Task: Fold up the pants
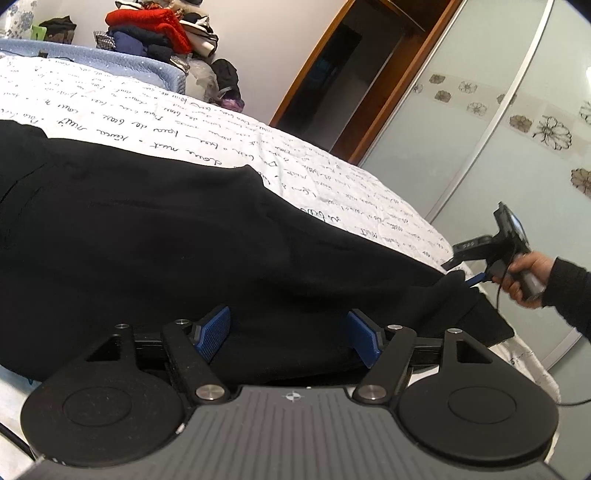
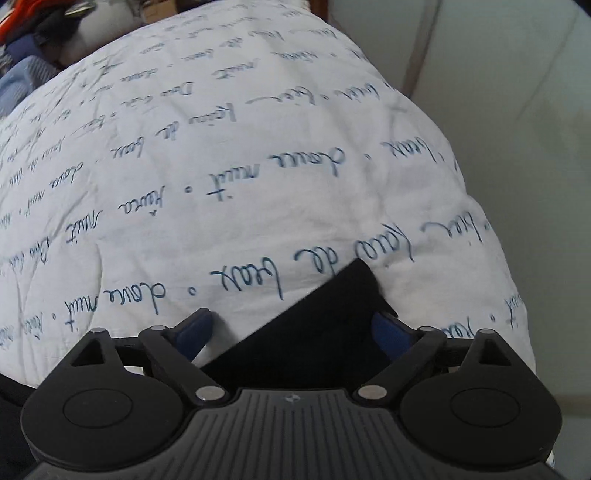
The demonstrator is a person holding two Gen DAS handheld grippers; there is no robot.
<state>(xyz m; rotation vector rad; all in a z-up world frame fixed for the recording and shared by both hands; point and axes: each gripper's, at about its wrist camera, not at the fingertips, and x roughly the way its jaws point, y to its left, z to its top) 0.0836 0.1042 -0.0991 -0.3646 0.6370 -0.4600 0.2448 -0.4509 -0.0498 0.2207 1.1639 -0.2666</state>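
Black pants (image 1: 155, 236) lie spread across the white bedspread with blue handwriting (image 1: 155, 122). My left gripper (image 1: 290, 338) is open, its blue pads on either side of the near edge of the pants. My right gripper (image 2: 295, 332) is open over a black corner of the pants (image 2: 332, 314) at the bed's edge. It also shows in the left wrist view (image 1: 469, 278), held by a hand at the pants' right end.
A pile of clothes, red and dark (image 1: 155, 29), is stacked beyond the bed's far side. A blue blanket edge (image 1: 110, 59) runs along the back. A wardrobe with frosted flower doors (image 1: 498, 129) stands close to the right of the bed.
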